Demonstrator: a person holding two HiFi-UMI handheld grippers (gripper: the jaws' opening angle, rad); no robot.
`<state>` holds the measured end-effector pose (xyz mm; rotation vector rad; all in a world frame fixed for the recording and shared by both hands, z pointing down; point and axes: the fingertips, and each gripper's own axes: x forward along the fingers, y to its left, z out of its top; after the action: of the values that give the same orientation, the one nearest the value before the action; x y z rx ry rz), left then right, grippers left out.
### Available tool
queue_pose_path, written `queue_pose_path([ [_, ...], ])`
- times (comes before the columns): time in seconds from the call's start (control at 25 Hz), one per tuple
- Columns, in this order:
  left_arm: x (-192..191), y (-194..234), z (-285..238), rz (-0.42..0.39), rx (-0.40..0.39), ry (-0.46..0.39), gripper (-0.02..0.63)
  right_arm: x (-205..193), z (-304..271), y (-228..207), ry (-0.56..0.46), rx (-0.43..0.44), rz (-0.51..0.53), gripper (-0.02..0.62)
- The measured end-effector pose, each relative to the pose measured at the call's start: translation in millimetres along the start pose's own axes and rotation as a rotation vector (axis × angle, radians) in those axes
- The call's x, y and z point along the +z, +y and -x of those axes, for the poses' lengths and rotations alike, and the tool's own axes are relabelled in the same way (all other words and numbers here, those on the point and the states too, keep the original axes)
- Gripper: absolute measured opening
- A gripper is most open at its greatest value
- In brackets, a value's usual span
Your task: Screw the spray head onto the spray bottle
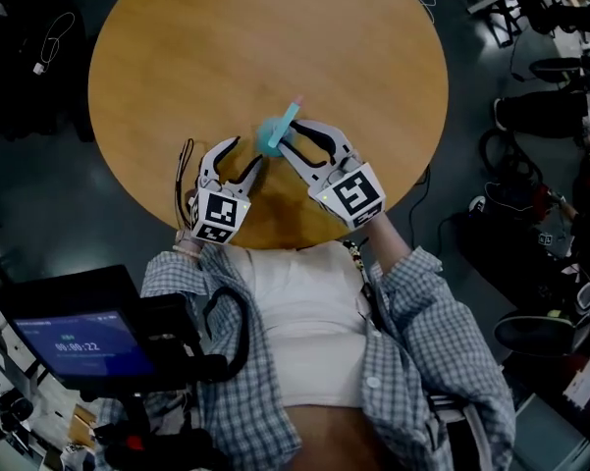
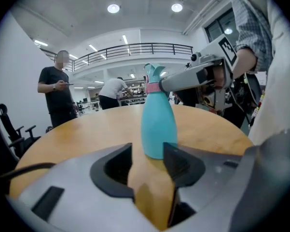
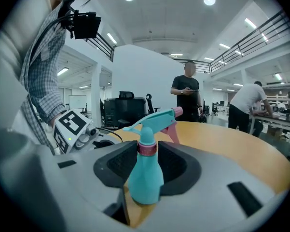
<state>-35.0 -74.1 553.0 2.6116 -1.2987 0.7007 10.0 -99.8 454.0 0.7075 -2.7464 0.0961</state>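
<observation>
spray bottle (image 1: 268, 135) upright on the desk (image 1: 226, 57), near the edge by the person. spray head (image 3: 157, 120) already seated on the neck. right gripper (image 1: 287, 137) has its fingers (image 3: 176, 163) closed on the pink collar (image 3: 147, 148), looks like the grip for turning it down. left gripper (image 1: 249, 151) fingers (image 2: 183, 166) wide apart, holding nothing, bottle base just at the tips. guess it's staged to clamp the body so the bottle doesn't spin with the collar. can't tell how far the thread is run in.
</observation>
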Motion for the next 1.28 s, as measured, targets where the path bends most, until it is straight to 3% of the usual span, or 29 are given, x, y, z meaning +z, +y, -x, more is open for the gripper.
queue_pose_path([
  [0.08,-8,8,11,0.017,0.059,0.019,0.003,-5,2,-4,0.007,-0.009,-0.011,0.123],
  [0.24,-14,10,27,0.159,0.054,0.010,0.005,-22,14,-9,0.029,-0.037,-0.063,0.123],
  [0.32,-17,5,30,0.186,0.046,0.013,0.003,-37,22,-10,0.051,-0.059,-0.112,0.123],
  [0.4,-18,-3,30,0.186,0.028,0.016,0.003,-55,30,-9,0.091,-0.085,-0.152,0.111],
  [0.52,-18,-11,28,0.177,-0.005,0.016,0.005,-82,39,-5,0.164,-0.134,-0.188,0.043],
  [0.64,-18,-12,28,0.162,-0.021,0.017,0.005,-96,45,2,0.182,-0.165,-0.235,-0.001],
  [0.8,-16,-6,30,0.167,-0.027,0.007,0.005,-105,47,9,0.193,-0.195,-0.262,-0.005],
  [1.28,-13,-4,30,0.175,-0.041,-0.006,0.005,-102,43,9,0.167,-0.180,-0.259,-0.005],
])
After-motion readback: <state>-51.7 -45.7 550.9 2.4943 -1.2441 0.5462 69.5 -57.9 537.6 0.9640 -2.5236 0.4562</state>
